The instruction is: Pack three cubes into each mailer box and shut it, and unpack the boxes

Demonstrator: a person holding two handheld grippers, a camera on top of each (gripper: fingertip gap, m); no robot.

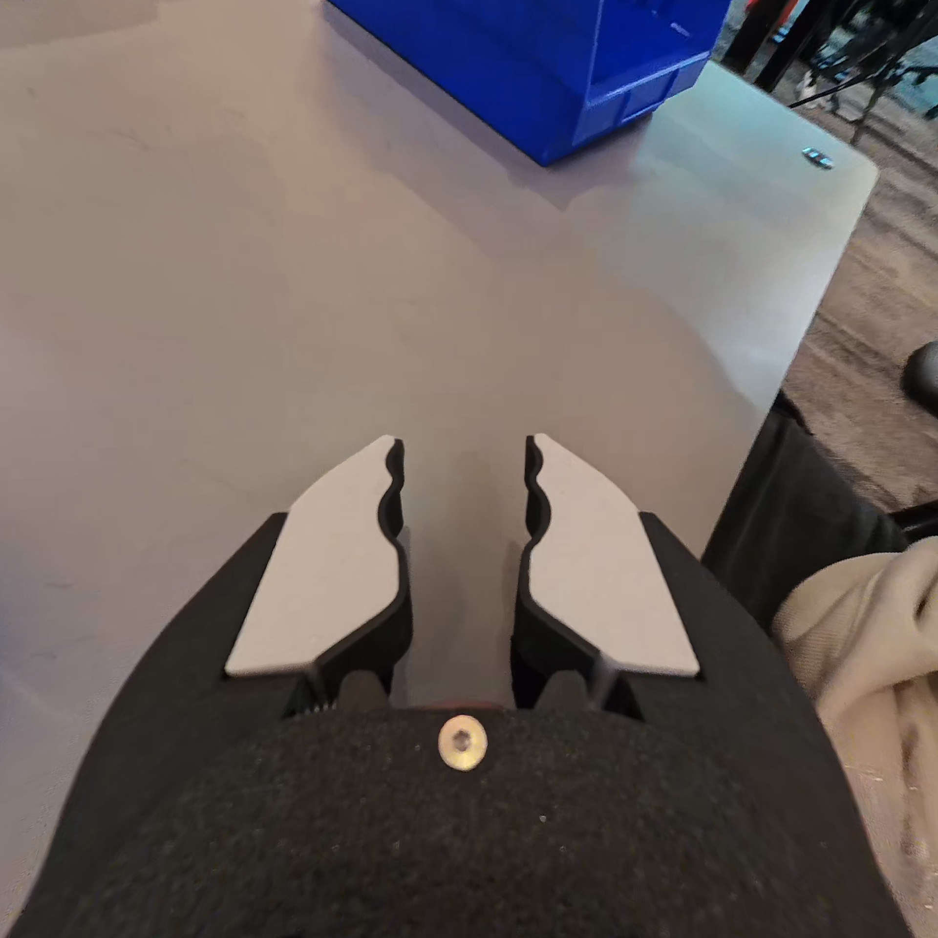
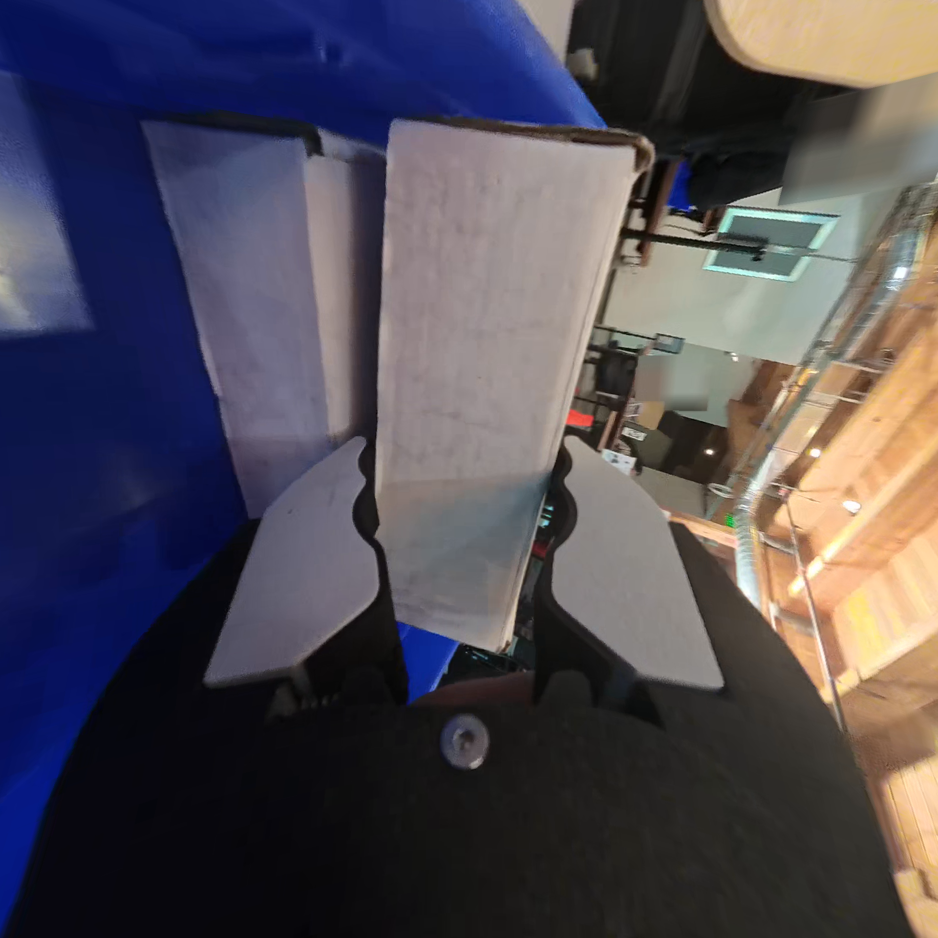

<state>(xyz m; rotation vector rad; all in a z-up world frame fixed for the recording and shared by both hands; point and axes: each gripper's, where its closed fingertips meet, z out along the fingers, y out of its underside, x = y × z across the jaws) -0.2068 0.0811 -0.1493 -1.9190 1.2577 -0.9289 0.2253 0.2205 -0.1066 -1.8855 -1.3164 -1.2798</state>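
In the right wrist view my right gripper (image 2: 464, 446) is shut on a white mailer box (image 2: 487, 314), which stands on its narrow side between the fingers, lifted at the rim of a blue bin (image 2: 101, 457). A second white mailer box (image 2: 264, 304) stands inside the bin just to its left. In the left wrist view my left gripper (image 1: 464, 441) is open and empty, hovering over the bare grey table (image 1: 254, 304). The blue bin (image 1: 533, 66) sits ahead at the far side. No cubes show in either view.
The table's right edge (image 1: 812, 330) runs diagonally, with floor beyond it. A person's beige sleeve (image 1: 873, 660) is at the lower right of the left wrist view. The right wrist view is rolled sideways and shows a room with shelving (image 2: 837, 507) behind the box. Across from one pair of fingers to the other is roughly 45 centimetres.
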